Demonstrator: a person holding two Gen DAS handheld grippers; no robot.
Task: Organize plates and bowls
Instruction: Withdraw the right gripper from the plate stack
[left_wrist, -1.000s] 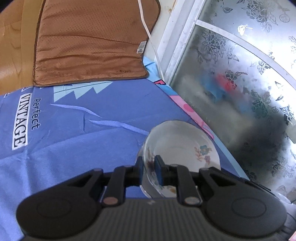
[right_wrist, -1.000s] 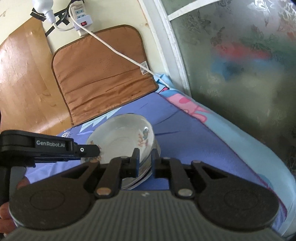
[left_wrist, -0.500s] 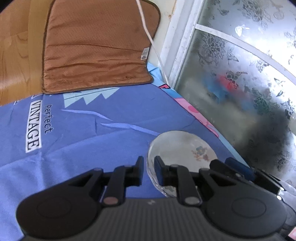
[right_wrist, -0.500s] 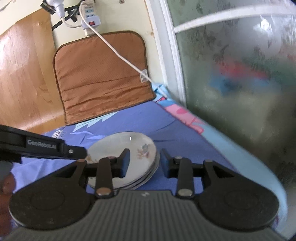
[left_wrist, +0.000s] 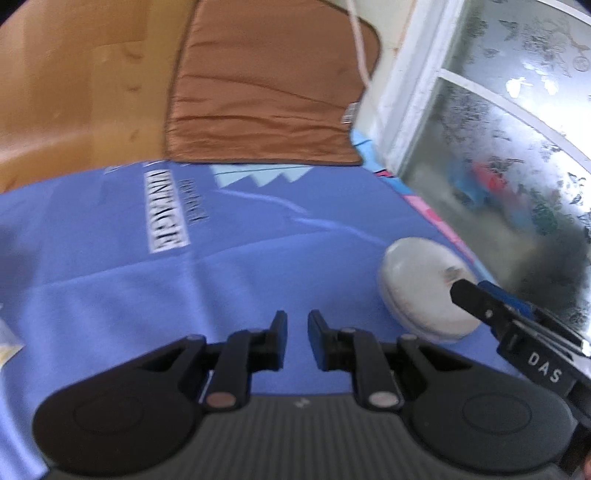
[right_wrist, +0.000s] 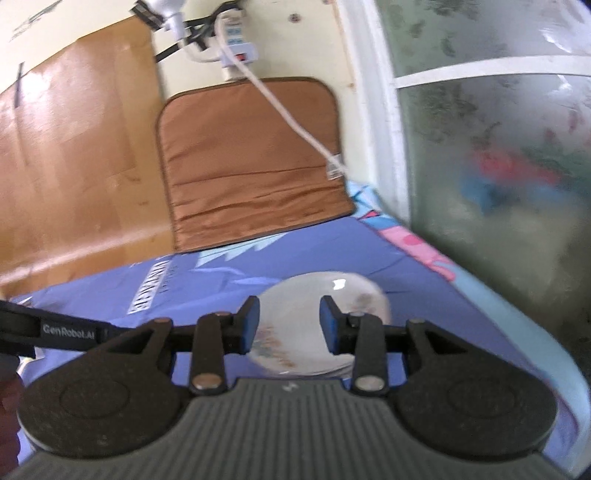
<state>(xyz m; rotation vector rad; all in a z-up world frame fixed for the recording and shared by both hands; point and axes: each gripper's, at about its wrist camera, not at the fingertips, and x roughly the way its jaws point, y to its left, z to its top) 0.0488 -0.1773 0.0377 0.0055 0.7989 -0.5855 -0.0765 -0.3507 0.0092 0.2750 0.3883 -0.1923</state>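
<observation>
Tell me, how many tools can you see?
2. The left tool is over the blue sheet; the right tool is over the dish stack.

The plates (left_wrist: 421, 284) are a small stack of white dishes with a faint floral print on the top one, lying flat on the blue cloth near its right edge beside the frosted window. In the right wrist view the stack (right_wrist: 317, 317) shows a glossy highlight and blurred flower marks.
</observation>
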